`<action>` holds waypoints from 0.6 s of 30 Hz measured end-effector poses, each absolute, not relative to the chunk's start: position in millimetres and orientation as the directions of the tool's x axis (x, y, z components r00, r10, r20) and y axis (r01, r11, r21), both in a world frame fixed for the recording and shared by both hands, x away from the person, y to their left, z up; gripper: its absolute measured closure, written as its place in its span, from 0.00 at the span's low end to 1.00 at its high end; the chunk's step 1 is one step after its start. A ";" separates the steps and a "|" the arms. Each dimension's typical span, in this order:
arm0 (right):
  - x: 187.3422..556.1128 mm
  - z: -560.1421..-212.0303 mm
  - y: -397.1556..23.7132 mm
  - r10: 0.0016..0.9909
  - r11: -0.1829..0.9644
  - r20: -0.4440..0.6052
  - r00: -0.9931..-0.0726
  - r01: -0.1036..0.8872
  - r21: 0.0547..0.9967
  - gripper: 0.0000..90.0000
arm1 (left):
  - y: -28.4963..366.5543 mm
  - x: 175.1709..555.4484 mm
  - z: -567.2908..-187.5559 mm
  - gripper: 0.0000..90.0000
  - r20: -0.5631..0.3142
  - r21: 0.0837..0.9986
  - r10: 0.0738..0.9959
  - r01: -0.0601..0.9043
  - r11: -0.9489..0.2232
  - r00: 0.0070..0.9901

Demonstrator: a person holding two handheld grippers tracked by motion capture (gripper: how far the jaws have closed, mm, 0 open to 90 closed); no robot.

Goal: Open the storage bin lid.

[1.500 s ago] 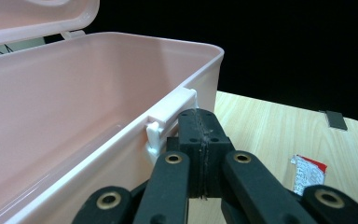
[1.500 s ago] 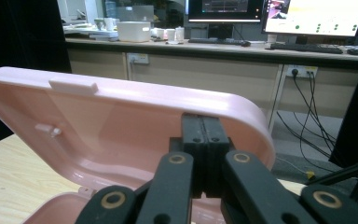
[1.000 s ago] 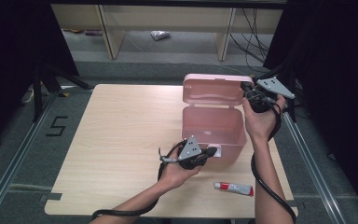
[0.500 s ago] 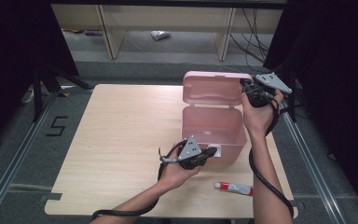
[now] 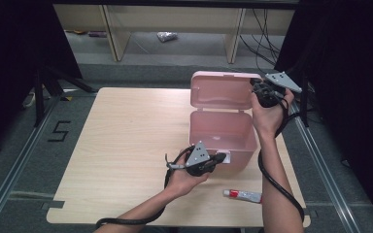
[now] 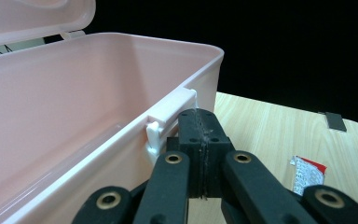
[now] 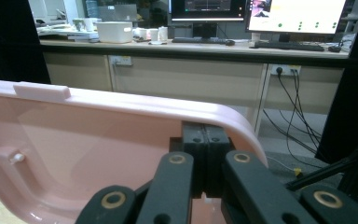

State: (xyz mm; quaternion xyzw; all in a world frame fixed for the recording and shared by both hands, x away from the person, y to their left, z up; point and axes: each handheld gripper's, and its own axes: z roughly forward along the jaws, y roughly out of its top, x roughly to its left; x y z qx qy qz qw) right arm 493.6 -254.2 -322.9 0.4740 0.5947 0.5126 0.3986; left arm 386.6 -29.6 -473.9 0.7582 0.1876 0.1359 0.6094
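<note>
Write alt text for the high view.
A person's right gripper presses its shut jaws against the raised lid of an open pink box on a wooden table; the left gripper meets its front latch.

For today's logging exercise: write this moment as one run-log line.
box: pink, open | lid: up, right gripper shut at its corner | left gripper: shut, at front latch | tube: on table

Left gripper view: tube (image 6: 307, 173) partly hidden behind own jaws; pink box (image 6: 74, 116) cut by left edge; right gripper view: lid (image 7: 98, 140) cut at left, bottom.
</note>
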 end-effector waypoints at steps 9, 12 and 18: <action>500.6 -324.0 -255.5 0.976 0.015 0.022 -0.215 0.169 0.986 1.00 | -29.6 386.7 -473.8 0.99 -0.022 0.975 0.450 0.118 -0.187 0.893; 503.5 -325.3 -256.0 0.977 0.019 0.018 -0.212 0.169 0.985 1.00 | -29.6 386.7 -473.8 0.99 -0.022 0.975 0.450 0.118 -0.187 0.893; 507.0 -326.9 -257.5 0.979 0.017 0.020 -0.204 0.177 0.984 1.00 | -29.6 386.6 -473.8 0.99 -0.022 0.975 0.450 0.119 -0.187 0.893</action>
